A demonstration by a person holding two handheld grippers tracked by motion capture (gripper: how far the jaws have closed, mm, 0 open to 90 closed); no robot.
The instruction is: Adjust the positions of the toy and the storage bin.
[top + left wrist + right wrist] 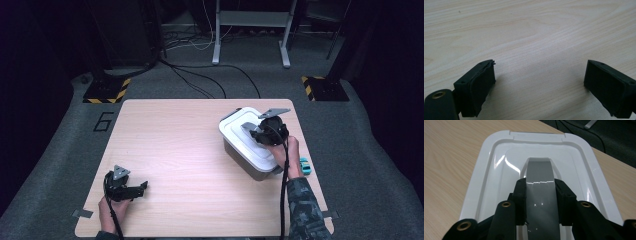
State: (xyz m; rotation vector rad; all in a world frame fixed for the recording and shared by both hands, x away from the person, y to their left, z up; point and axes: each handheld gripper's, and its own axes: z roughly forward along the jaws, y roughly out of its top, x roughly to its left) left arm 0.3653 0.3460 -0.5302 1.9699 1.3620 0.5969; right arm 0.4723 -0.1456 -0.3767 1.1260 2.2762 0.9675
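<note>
A grey storage box [246, 161] with a white lid [239, 134] stands at the right side of the wooden table [175, 145]. The lid [486, 172] has a flat grey handle [539, 170] along its middle. My right gripper [540, 183] comes down on it from above, and its pads press on both sides of the handle. In the high view that right gripper [257, 132] sits over the lid's centre. My left gripper [142, 188] rests low at the table's front left, held by a hand. Its jaws stand wide apart, with bare wood [529, 32] showing between the left gripper [539, 75] pads.
A small teal object [304, 166] lies by the table's right edge, beside the sleeve. Beyond the table is grey floor with cables, two bases with yellow-black stripes [106, 92], a metal stand [250, 30] and a "6" mark [103, 121].
</note>
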